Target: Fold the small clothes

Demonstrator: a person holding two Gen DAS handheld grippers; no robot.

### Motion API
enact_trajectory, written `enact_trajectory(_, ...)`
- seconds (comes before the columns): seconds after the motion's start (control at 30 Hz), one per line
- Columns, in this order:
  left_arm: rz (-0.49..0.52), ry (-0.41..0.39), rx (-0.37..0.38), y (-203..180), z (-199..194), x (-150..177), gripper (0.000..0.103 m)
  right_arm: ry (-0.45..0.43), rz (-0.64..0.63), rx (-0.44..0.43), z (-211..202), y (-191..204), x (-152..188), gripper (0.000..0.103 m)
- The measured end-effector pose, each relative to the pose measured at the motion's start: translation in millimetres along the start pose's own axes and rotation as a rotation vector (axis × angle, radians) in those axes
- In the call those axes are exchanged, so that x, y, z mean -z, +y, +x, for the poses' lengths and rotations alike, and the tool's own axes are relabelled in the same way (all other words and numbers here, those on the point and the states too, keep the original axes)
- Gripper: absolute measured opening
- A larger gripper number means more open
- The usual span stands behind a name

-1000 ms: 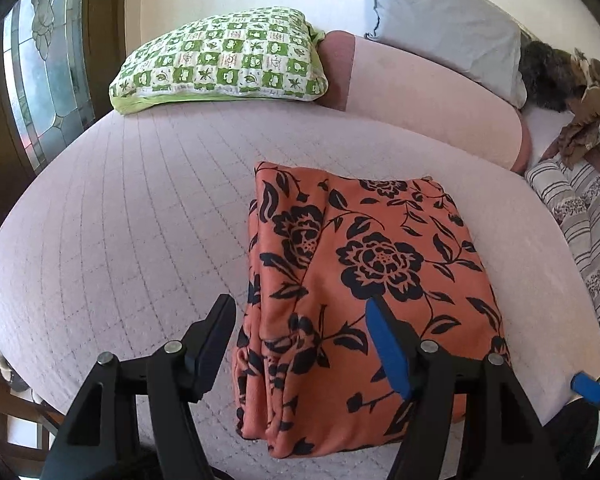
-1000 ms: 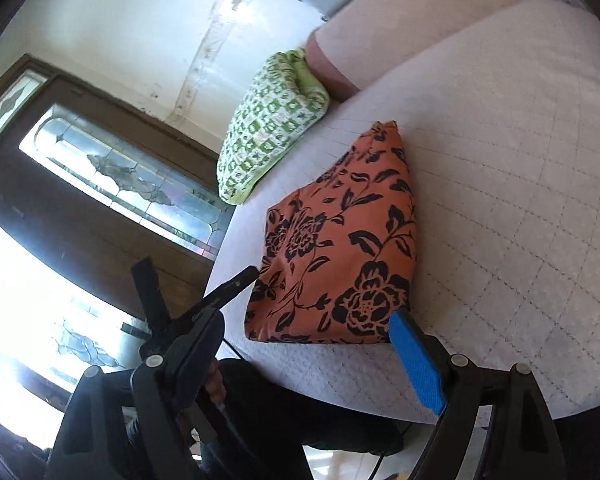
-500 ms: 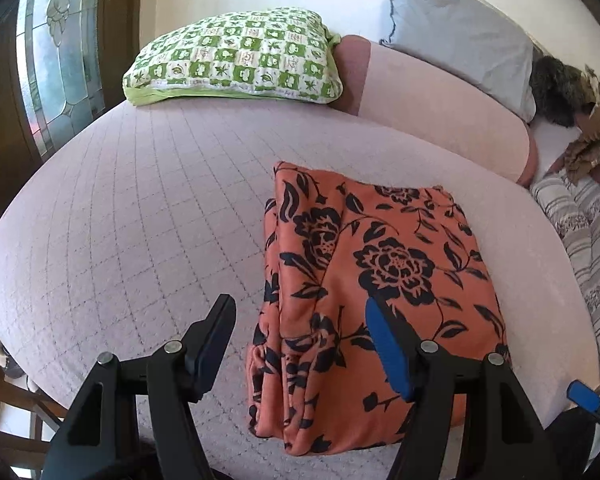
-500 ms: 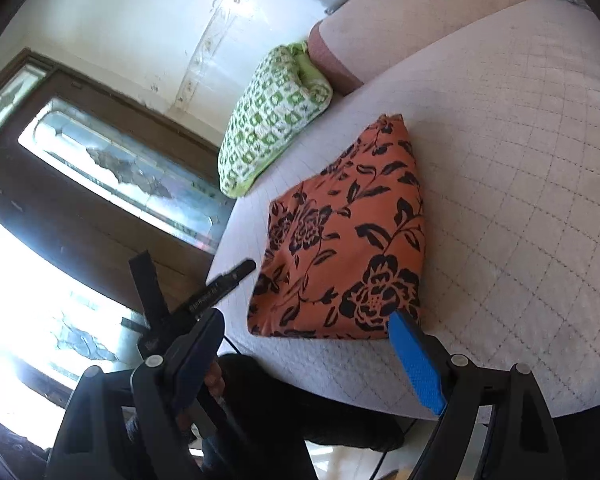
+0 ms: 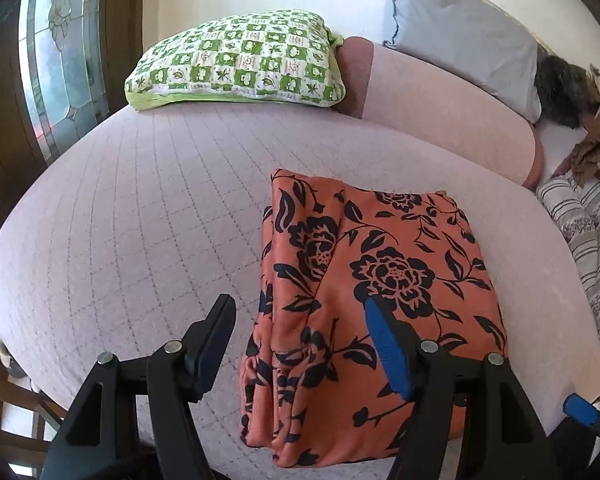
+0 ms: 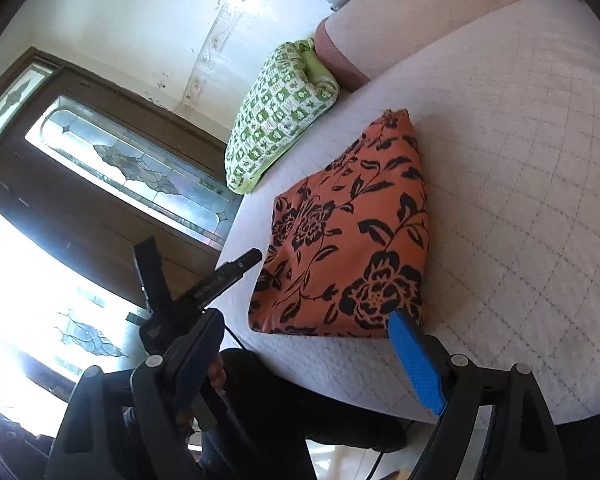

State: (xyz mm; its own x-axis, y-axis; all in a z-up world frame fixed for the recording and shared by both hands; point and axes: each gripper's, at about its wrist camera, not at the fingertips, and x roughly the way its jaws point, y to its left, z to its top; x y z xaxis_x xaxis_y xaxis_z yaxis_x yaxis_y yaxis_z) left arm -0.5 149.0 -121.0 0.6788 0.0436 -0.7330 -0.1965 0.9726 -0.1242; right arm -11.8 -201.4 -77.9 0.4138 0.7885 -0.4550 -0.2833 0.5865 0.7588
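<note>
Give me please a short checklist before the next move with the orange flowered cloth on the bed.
1. Left claw open, nothing pinched: ok.
2. Right claw open, nothing pinched: ok.
3. Orange flowered cloth lies folded on the bed: ok.
4. Cloth edges neat: not ok, its left edge is bunched in loose folds.
5. Cloth apart from the green checked pillow: ok.
6. Layers underneath lie flat: cannot tell.

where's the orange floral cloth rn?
The orange floral cloth lies folded on the pink quilted bed, near its front edge, just ahead of the left gripper, well short of the green checked pillow.
</note>
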Motion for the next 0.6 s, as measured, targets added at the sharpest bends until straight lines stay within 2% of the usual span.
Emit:
enact_trajectory(0.1,0.017,-0.001,-0.003,1,0,3,0.068,-0.004,-0.007,0.008,-1,3,2,0.086)
enact_trajectory(0.3,-0.014,0.002,-0.006,8,0,2,0.068,0.021,-0.003,0.017,3,2,5,0.086)
enact_trajectory(0.43,0.015,0.019,-0.017,7,3,3,0.068,-0.002,0.007,0.005,-1,1,5,0.086)
enact_trajectory(0.6,-0.001,0.016,-0.001,12,2,1,0.068,0.002,0.029,0.019,3,-8,2,0.086)
